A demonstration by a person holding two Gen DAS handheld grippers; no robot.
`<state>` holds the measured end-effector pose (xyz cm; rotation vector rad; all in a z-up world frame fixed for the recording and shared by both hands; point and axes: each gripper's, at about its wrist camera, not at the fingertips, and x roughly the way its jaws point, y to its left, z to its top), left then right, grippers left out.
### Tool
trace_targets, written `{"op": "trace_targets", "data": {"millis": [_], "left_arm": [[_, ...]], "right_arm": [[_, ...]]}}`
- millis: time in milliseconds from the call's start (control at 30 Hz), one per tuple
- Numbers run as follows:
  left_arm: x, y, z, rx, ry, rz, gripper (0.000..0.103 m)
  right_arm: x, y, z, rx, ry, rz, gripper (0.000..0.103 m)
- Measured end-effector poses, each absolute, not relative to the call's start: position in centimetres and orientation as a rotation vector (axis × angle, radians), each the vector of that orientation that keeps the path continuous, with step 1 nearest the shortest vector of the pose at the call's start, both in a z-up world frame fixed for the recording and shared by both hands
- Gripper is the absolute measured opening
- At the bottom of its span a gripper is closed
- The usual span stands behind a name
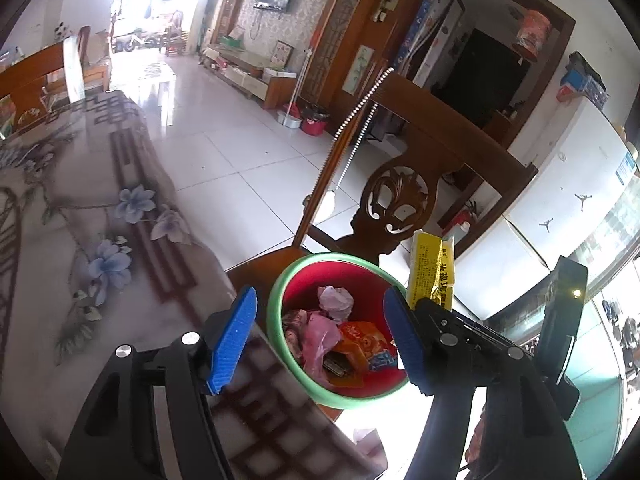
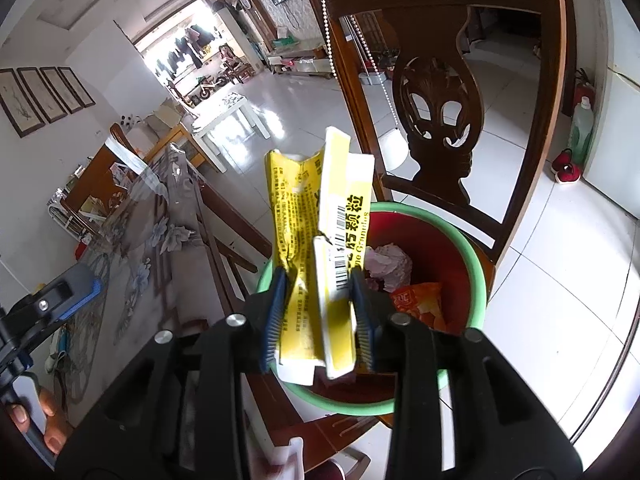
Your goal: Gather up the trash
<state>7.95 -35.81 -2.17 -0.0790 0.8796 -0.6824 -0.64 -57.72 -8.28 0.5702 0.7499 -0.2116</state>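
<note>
Right hand-held gripper (image 2: 318,312) pinches yellow box (image 2: 320,240) above bin rim (image 2: 476,256).

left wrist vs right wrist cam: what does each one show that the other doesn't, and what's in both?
Left wrist only: the open, empty left gripper over the bin, a pink plastic bag inside, and a red bucket across the floor.

Right wrist only: the barcode on the flattened yellow cardboard box between the right gripper fingers, four framed pictures, and a green bottle.

Both: the red bin with green rim, crumpled white paper, orange snack wrapper, carved wooden chair.
</note>
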Motion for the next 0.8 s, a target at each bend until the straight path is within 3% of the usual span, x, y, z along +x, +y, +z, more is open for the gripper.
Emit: {"op": "trace_targets", "data": {"millis": [67,167,567,800], "left_arm": [[7.8,-35.1,-2.2,-0.090,0.878,-0.677,0.063],[7.4,-34.2,-2.4,-0.091,0.874,-0.665,0.064],[6.7,-26.5,-0.8,-0.127,0.813,-0.607,0.066],[6.2,-16.5,2.9,-0.157,0.703,-0.502,0.073]], "right_arm": [[-0.5,-57.6,-8.5,0.564,0.762,-0.228,0.057],[-0.6,-57.6,-8.7,0.570,0.766,-0.257,0.072],[-0.8,-52.0,-1.9,0.453,0.643,-0.219,0.098],[0.7,-44.4,2.7,0.473,0.505,-0.056,0.098]]}}
